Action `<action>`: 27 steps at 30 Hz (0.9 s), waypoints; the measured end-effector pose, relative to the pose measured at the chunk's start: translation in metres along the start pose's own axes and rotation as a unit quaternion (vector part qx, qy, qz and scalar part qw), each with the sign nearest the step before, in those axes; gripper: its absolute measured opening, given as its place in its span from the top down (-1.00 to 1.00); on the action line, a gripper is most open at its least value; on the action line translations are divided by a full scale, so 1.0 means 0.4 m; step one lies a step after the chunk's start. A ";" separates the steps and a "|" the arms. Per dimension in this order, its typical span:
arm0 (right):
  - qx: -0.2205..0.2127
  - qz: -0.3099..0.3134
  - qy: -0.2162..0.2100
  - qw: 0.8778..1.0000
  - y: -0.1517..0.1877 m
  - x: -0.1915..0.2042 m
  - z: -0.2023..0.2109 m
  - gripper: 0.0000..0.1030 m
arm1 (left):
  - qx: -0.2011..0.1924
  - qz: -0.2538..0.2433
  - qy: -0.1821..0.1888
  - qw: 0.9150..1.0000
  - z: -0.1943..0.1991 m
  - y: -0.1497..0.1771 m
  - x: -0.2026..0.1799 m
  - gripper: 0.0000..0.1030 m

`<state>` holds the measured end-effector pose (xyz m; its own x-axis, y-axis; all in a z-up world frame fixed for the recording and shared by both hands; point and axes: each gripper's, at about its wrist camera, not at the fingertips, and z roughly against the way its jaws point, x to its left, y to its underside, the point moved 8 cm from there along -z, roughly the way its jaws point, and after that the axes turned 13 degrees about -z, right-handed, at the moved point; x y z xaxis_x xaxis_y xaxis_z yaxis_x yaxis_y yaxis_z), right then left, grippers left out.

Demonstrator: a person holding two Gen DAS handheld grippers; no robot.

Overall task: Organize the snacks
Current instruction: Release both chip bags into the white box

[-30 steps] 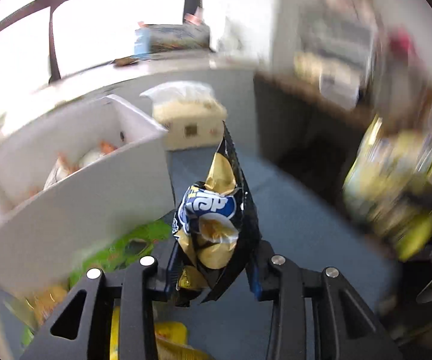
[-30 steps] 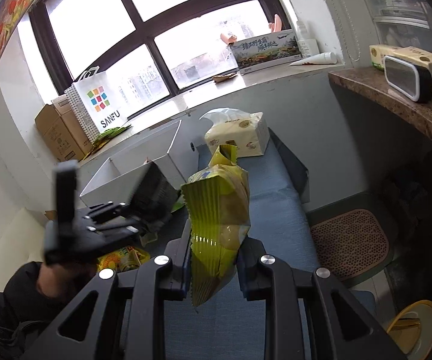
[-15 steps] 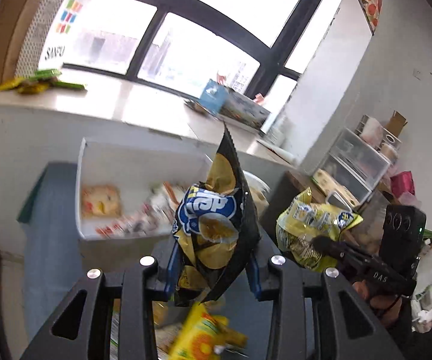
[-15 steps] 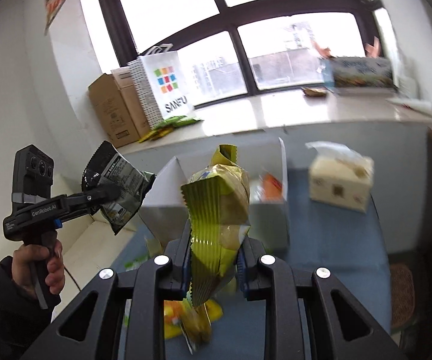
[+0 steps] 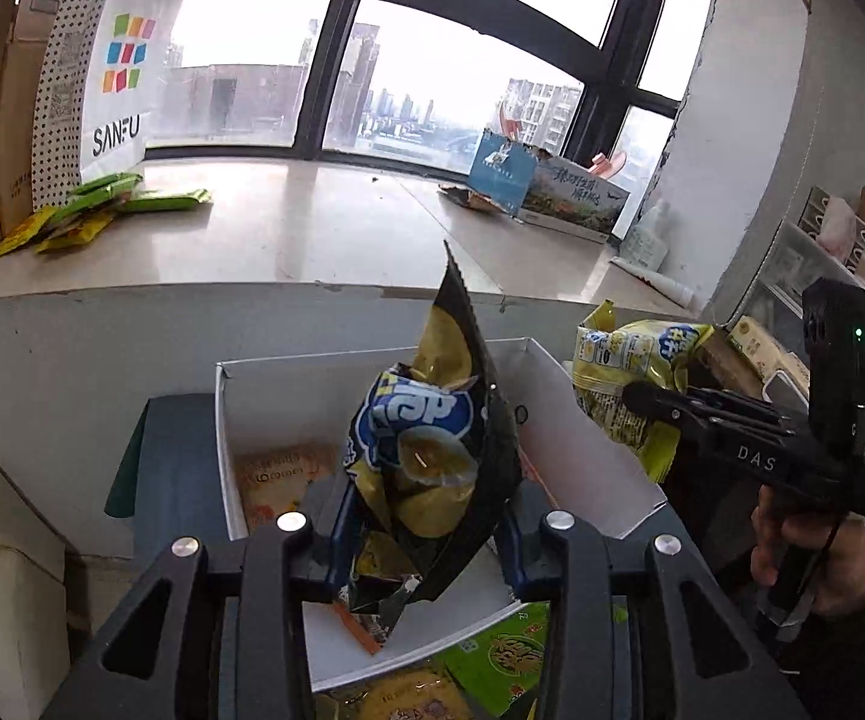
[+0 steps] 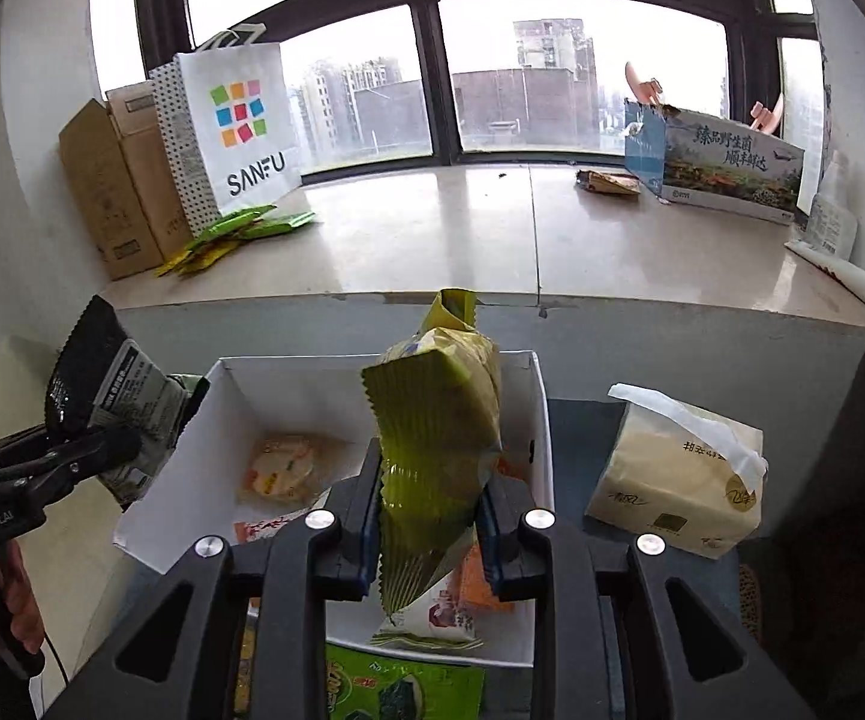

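My left gripper (image 5: 426, 540) is shut on a black chip bag (image 5: 432, 450) and holds it upright above the white box (image 5: 588, 450). My right gripper (image 6: 429, 516) is shut on a yellow-green snack bag (image 6: 438, 450), also above the white box (image 6: 543, 420). The box holds several small snack packets (image 6: 279, 471). Each gripper shows in the other's view: the right one with its yellow bag (image 5: 630, 378), the left one with its black bag (image 6: 114, 402).
A tissue pack (image 6: 678, 480) stands right of the box on the blue surface. Green snack packets (image 6: 396, 690) lie in front of the box. The window ledge behind carries a SANFU bag (image 6: 234, 126), cardboard boxes (image 6: 114, 186) and a printed carton (image 6: 726, 165).
Both grippers have swung round with their bags to face the window and now hover side by side over the white box.
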<state>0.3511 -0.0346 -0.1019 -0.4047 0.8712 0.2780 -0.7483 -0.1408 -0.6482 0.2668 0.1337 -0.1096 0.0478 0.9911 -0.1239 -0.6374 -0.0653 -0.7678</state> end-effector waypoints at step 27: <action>-0.036 0.027 -0.060 0.997 0.156 -0.041 0.248 -1.00 | -0.022 -0.041 -0.017 0.999 0.208 0.141 -0.133 -1.00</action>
<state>0.2587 -0.1043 -0.0765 -0.5071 0.8001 0.3205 -0.6853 -0.1488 -0.7129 0.1642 0.0870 -0.0940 0.0721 0.9967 -0.0382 -0.5976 0.0125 -0.8017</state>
